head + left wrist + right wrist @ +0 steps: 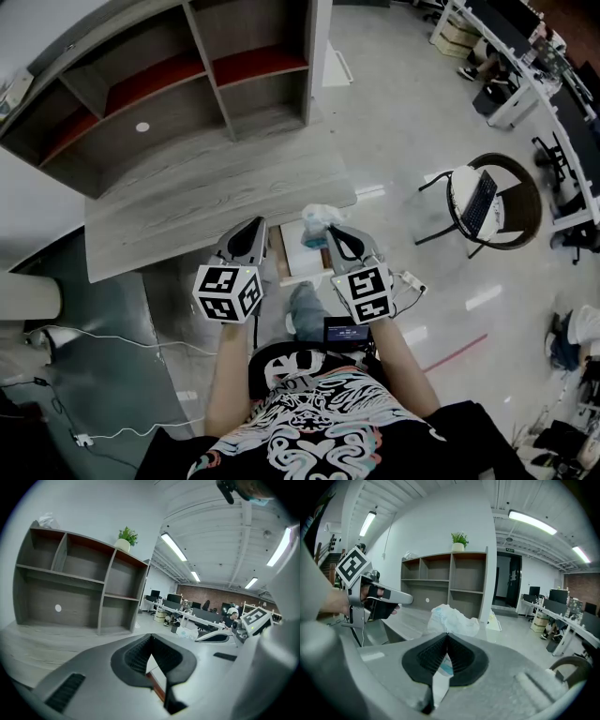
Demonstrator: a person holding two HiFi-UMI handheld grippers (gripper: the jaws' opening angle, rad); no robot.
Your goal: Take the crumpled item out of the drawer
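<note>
The crumpled item (317, 223), a white and pale-blue wad, is pinched in my right gripper (330, 234) just above the open drawer (292, 259) under the desk's front edge. In the right gripper view the wad (452, 619) bulges out past the tips of my right gripper (447, 635), which is shut on it. My left gripper (255, 225) hovers beside the drawer's left side, over the desk edge, shut with nothing in it. From the left gripper view, my left gripper (151, 638) shows its pads pressed together, and the wad (187, 633) is small at the right.
A grey wooden desk (187, 202) carries a shelf unit (178, 84) with a potted plant (125, 538) on top. A round chair holding a laptop (480, 201) stands to the right. Cables (84, 337) trail on the floor at the left. Office desks (525, 66) line the far right.
</note>
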